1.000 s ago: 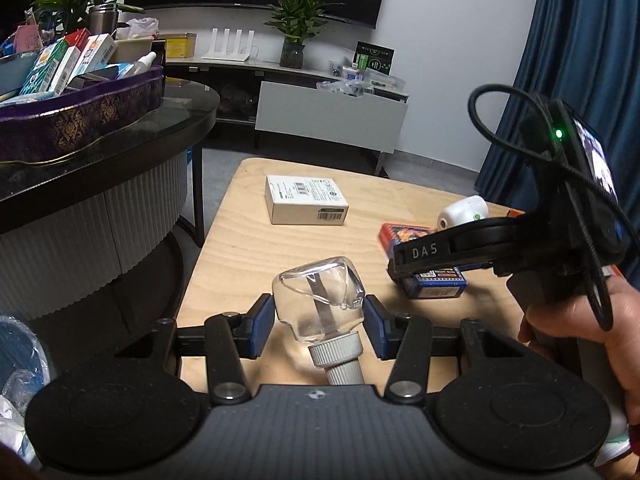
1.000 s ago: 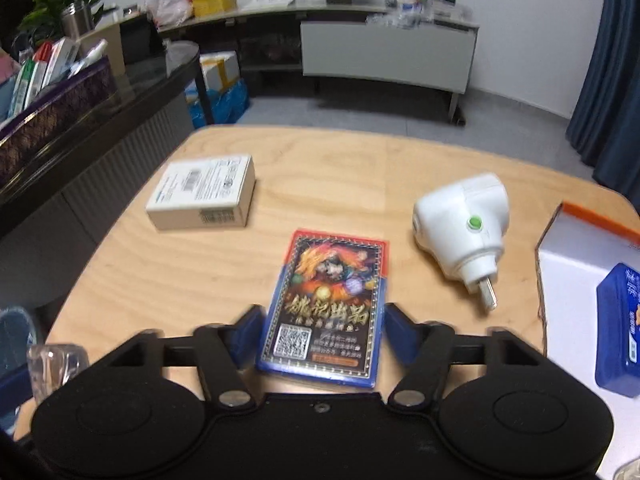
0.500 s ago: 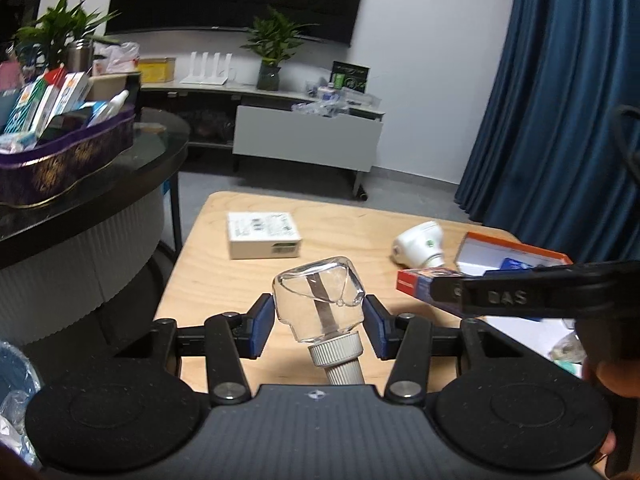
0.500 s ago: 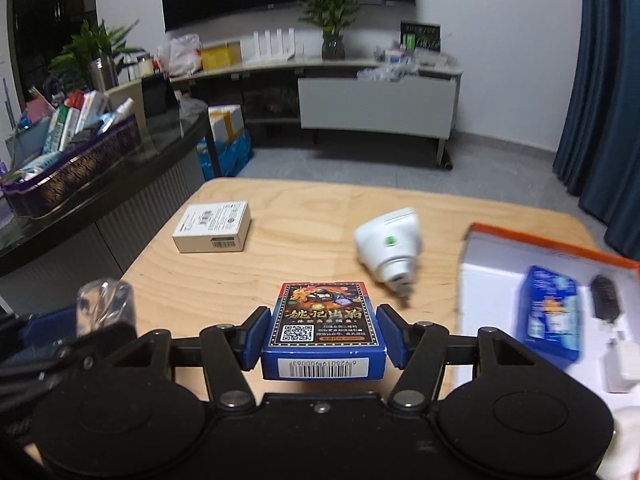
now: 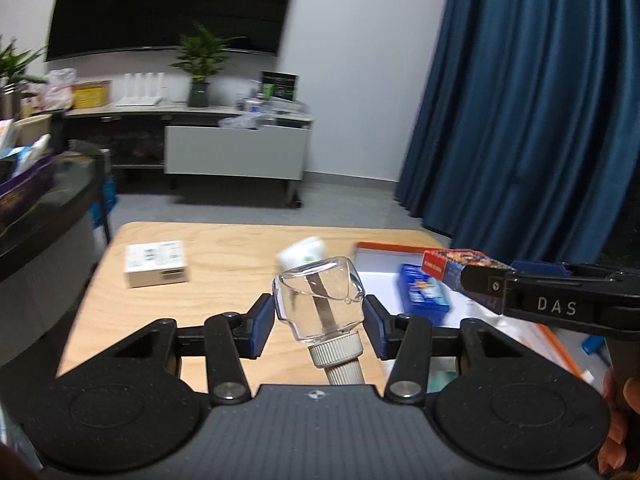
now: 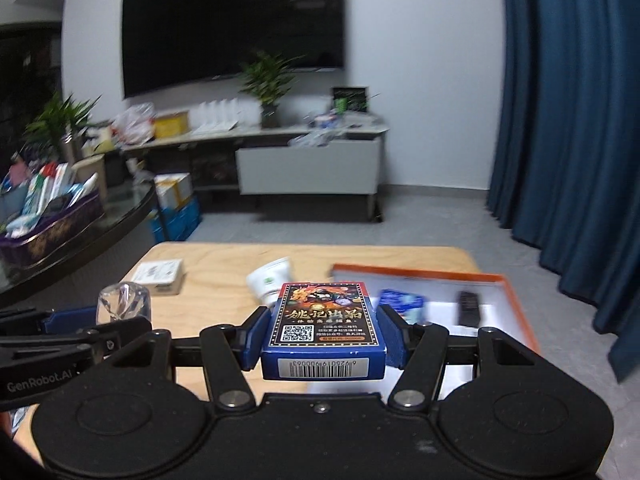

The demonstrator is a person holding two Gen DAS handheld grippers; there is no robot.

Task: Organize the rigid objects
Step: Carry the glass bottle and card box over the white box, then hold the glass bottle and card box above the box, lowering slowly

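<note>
The left gripper (image 5: 319, 318) is clamping a clear glass bottle (image 5: 319, 307) between its blue pads, cap end pointing back toward the camera, ribbed grey cap (image 5: 337, 351) sitting just behind the jaws. The bottle is hanging above the wooden table (image 5: 224, 256), not touching it.

Over at three o'clock in the left view, the right gripper (image 6: 320, 334) is gripping a blue card box (image 6: 323, 330), pads pressing both long sides, jaws standing about half spread. The box is riding clear of the tabletop too. That gripper's side is reading "DAS"; in the right view the left one is showing "GenRobot.AI".

On the box face a QR code and a barcode are showing, plus gold Chinese characters too blurred to read.

Down on the table, a white carton (image 5: 155, 263) is lying at ten o'clock of the bottle, well apart from everything. A white plug-in device (image 6: 269, 279) is resting near the table's middle, just beside the orange-rimmed tray (image 6: 420, 271) at the right edge. Inside the tray a blue box (image 6: 401, 305) and a small black item (image 6: 468, 307) are lying apart, with bare white floor between them. Open wood is stretching between carton and device.
</note>
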